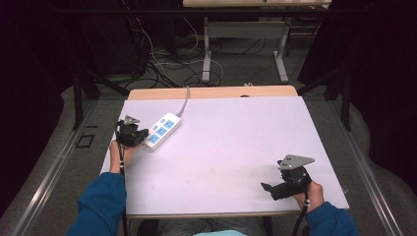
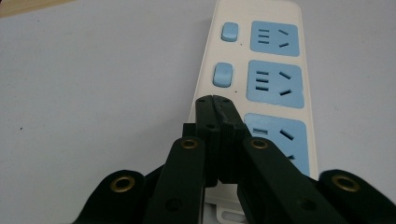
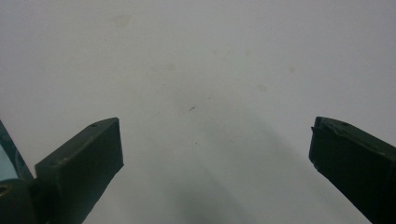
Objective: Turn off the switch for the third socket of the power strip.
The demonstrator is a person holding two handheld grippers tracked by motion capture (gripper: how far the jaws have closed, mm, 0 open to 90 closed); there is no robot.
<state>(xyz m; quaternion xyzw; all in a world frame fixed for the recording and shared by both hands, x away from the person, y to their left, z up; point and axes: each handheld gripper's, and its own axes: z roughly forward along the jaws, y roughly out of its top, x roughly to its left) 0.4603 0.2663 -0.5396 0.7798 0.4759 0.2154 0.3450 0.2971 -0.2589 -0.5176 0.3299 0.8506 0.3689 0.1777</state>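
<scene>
Glossy plastic power strip (image 2: pixel 261 88), matt table (image 1: pixel 221 147)

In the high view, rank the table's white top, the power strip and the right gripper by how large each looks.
1. white top, by far the largest.
2. power strip and right gripper: similar in apparent size, and the gripper sits nearer the camera, so no firm ranking between them.

Bright light falls from above on the white table (image 1: pixel 236 142), while the room around sits dark; the right gripper view looks soft and grey, with a faint shadow spreading between its blurred jaws
</scene>
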